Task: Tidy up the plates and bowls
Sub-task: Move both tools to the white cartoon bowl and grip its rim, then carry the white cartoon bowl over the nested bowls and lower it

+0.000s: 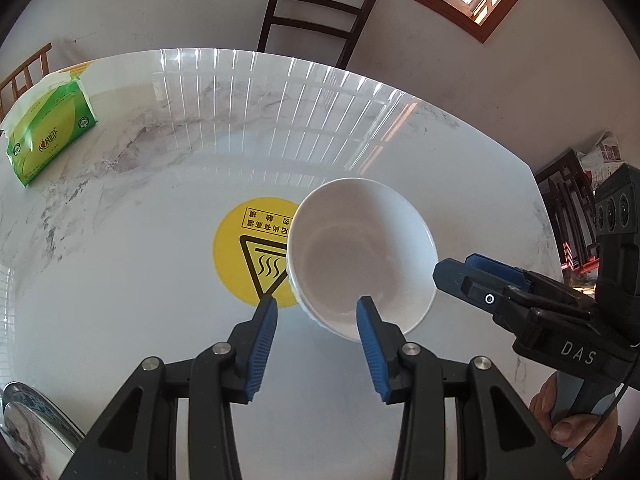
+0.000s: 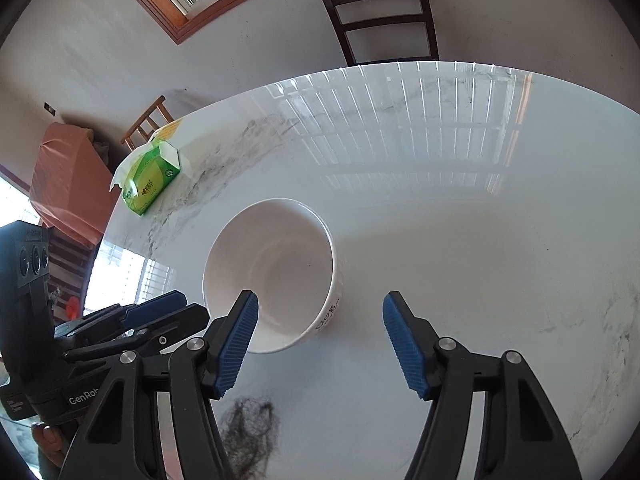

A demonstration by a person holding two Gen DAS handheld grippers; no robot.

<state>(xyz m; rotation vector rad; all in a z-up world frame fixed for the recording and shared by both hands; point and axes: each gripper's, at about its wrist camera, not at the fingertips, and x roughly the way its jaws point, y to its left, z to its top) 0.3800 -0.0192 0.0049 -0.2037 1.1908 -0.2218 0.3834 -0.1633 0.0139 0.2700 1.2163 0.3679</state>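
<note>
Bowl [image 2: 272, 272] loose on desk [image 2: 460, 220], straddled by both tongs' tips; left tongs [image 1: 316, 316], right tongs [image 2: 320, 312] agape, empty. Stacking pending.

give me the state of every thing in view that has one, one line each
white bowl: upright, empty, on the table, not gripped
left gripper: open, one finger over the bowl's rim, one outside it
right gripper: open, one finger over the bowl's rim, the other over bare table
tissue pack: opened, a tissue sticking out
patterned plate: on the table, mostly cut off at the picture's edge
</note>
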